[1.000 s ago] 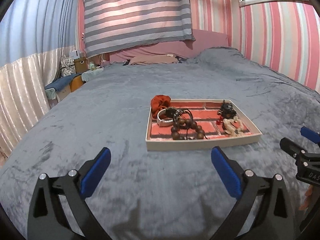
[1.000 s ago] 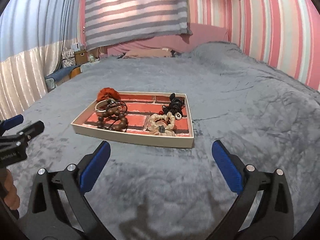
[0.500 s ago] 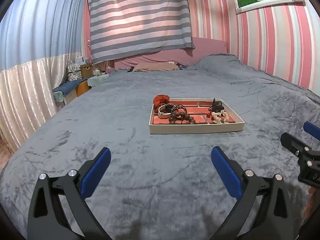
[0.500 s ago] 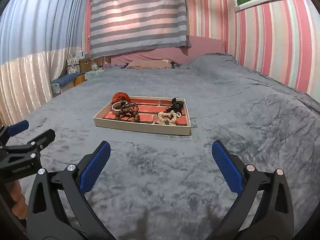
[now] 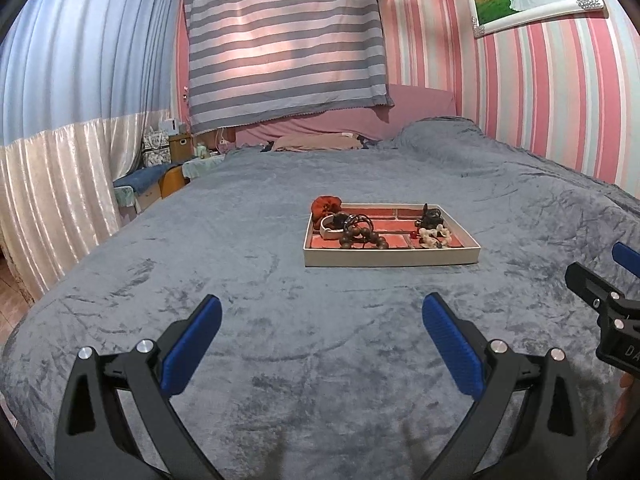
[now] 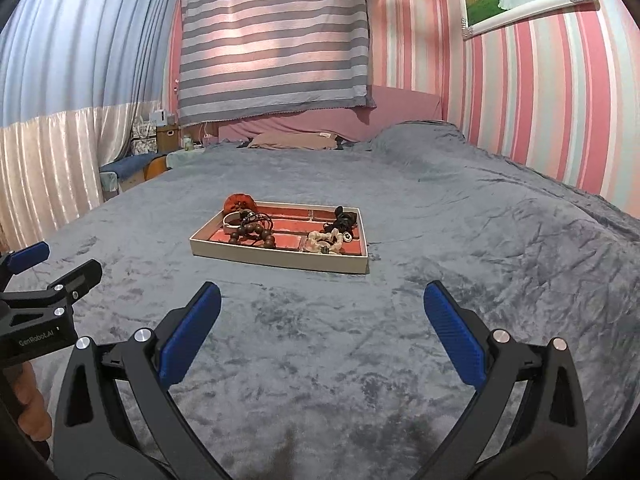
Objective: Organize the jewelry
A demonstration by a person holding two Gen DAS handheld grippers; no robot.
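Observation:
A shallow cream tray [image 5: 390, 259] with a red brick-pattern floor lies on the grey bed cover; it also shows in the right wrist view [image 6: 280, 260]. In it lie a brown bead bracelet [image 5: 362, 238], a white bangle [image 5: 330, 227], an orange-red scrunchie [image 5: 326, 205], a black item [image 5: 430, 218] and a pale shell bracelet [image 5: 434, 237]. My left gripper [image 5: 320, 334] is open and empty, well short of the tray. My right gripper [image 6: 322, 320] is open and empty, also short of it.
The grey velvet bed cover [image 5: 280, 320] spreads all round the tray. A pink headboard [image 5: 352, 124] and pillow stand at the far end. A bedside table with boxes [image 5: 176, 152] is at the far left. Striped walls close the right side.
Both grippers have pulled back and up from the tray, which now looks smaller and farther away. Both stay open and empty.

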